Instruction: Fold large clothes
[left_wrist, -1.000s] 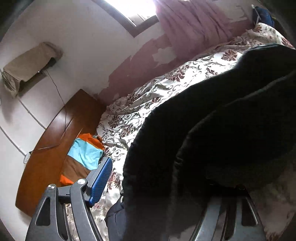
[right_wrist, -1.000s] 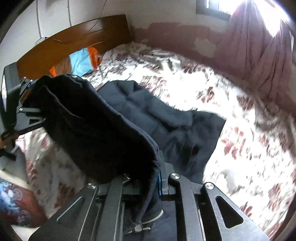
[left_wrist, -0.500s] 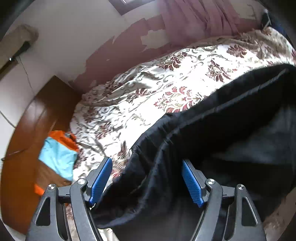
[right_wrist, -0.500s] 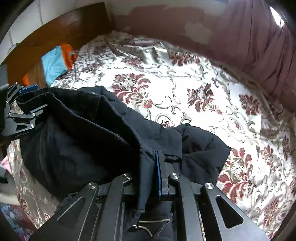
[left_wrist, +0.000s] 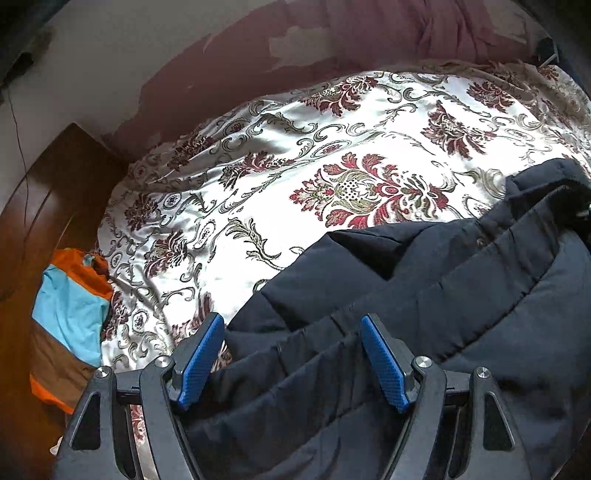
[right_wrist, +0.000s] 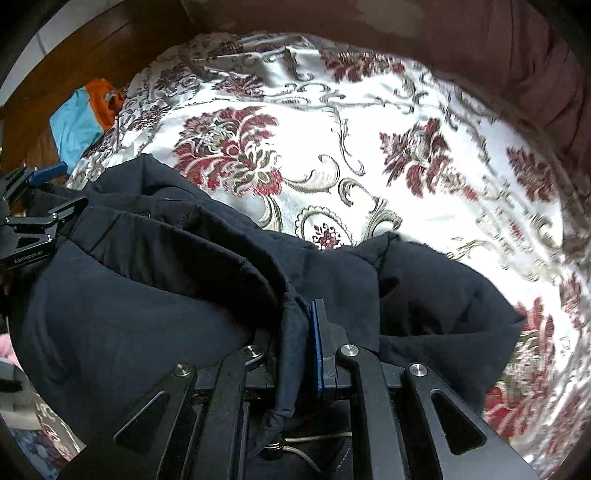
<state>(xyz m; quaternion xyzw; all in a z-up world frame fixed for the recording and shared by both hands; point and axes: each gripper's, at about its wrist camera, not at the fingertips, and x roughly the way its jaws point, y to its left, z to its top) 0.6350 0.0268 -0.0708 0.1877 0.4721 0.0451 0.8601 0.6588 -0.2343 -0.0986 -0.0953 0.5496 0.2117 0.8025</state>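
A dark navy padded jacket is lying bunched on a bed covered in a shiny white spread with dark red flowers. In the left wrist view the jacket is filling the area from about three o'clock round to six o'clock, with the bare spread running from nine o'clock up to one o'clock. The left gripper is standing wide, its blue pads well apart, with a fold of the jacket's edge lying loosely between them; neither pad is visibly pressing on the cloth. In the right wrist view the right gripper is clenched tight on a gathered hem of the jacket, the cloth pinched against its blue pad, and a cord is dangling below at six o'clock. The left gripper is showing at nine o'clock at the jacket's far corner. A blue, orange and brown cloth is resting at eight o'clock against the wooden headboard. A pinkish curtain is hanging at twelve o'clock.
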